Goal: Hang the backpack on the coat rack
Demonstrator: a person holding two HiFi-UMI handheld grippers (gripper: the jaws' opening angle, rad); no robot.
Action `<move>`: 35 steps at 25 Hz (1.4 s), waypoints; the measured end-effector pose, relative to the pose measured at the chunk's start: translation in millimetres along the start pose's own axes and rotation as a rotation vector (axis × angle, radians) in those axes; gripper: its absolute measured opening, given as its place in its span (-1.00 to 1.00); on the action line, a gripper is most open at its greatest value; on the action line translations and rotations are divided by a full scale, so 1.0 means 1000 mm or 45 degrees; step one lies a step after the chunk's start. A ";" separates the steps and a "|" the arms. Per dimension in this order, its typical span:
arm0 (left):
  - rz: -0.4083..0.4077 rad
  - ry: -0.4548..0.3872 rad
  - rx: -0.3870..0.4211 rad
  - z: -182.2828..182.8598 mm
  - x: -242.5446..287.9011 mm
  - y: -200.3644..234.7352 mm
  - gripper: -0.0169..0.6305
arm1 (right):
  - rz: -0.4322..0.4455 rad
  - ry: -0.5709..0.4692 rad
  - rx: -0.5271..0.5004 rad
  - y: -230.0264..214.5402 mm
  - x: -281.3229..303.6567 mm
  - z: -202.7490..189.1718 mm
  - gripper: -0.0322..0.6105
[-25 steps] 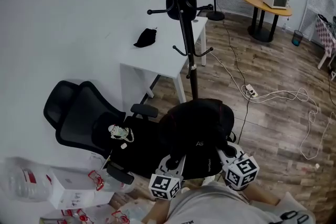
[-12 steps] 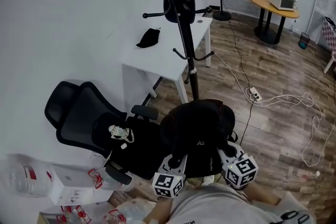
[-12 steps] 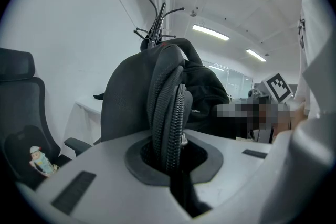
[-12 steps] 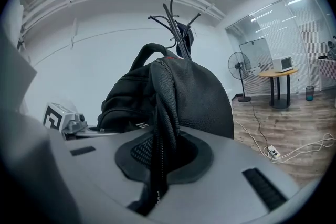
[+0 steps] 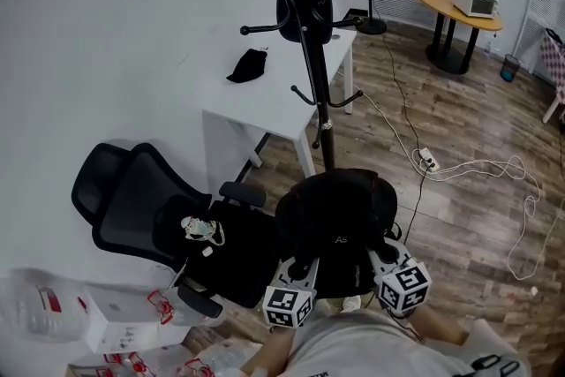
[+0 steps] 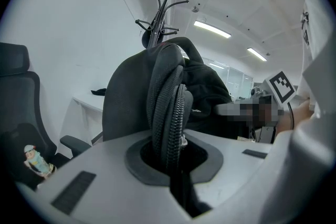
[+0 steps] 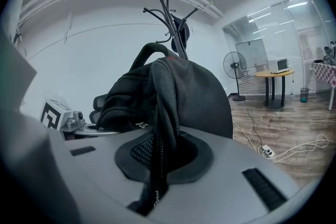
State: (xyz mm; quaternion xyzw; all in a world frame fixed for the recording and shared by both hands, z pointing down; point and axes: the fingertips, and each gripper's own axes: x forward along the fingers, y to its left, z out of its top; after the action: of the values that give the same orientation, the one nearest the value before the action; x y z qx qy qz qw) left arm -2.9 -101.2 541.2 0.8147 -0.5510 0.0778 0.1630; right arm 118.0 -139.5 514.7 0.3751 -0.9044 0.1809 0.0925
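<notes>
The backpack (image 5: 335, 221) is lifted but not yet hung: the left gripper (image 5: 297, 271) and right gripper (image 5: 381, 257) each pinch one side of it, holding it between the chair (image 5: 132, 207) and the coat rack (image 5: 311, 75), slightly nearer the rack than a second ago, with the hooks above still to be reached.

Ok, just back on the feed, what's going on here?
A person holds a black fabric backpack, with the left gripper and the right gripper each shut on a strap of it. The black metal coat rack stands just ahead, beside a white table. The backpack is not on a hook yet.
</notes>
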 end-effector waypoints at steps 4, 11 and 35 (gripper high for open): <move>-0.018 0.004 0.010 -0.001 0.011 0.015 -0.88 | -0.054 -0.007 0.006 -0.003 0.015 -0.002 -0.81; -0.022 0.006 0.003 -0.005 0.030 0.055 -0.88 | -0.161 -0.017 -0.001 -0.003 0.055 -0.006 -0.81; -0.124 0.125 0.040 -0.034 0.103 0.148 -0.88 | -0.352 0.039 0.103 -0.028 0.157 -0.040 -0.81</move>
State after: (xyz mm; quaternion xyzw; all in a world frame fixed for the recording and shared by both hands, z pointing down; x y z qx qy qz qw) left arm -98.8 -229.1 631.3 0.8383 -0.5006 0.1184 0.1806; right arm 28.8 -242.7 606.3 0.4968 -0.8346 0.2082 0.1151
